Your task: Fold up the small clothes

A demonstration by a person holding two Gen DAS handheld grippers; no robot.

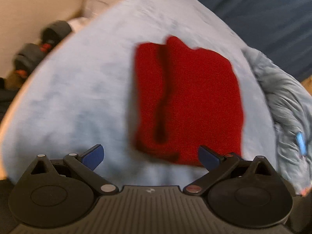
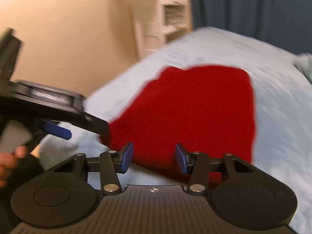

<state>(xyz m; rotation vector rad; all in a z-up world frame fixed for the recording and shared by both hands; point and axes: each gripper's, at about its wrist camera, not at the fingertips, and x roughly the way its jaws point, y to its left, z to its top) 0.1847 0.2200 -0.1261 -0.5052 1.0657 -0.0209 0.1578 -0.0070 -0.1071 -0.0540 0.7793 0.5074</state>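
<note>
The red garment (image 1: 187,101) is lying folded in a roughly rectangular block on the light blue bed (image 1: 81,97), and a dark crease is running down its left part where one layer is overlapping another. In the right wrist view the same cloth (image 2: 187,113) is sitting just ahead of your tongs, its near edge reaching down between them. You are holding your left tongs (image 1: 151,157) spread wide, gripping nothing, with the garment's near edge just beyond and the right-hand pad overlapping the cloth's corner in the picture; whether it is touching, you cannot tell. Your right tongs (image 2: 155,159) are standing parted too, gripping nothing. Your left tongs are also showing from the side in the right wrist view (image 2: 58,130), hovering at the garment's left edge. Bare sheet is lying open to the left of the garment. A rumpled grey-blue blanket (image 1: 286,105) is bunching along the bed's right side. Past the bed's left edge, dark dumbbells (image 1: 39,46) are resting on the floor, blurred.
</note>
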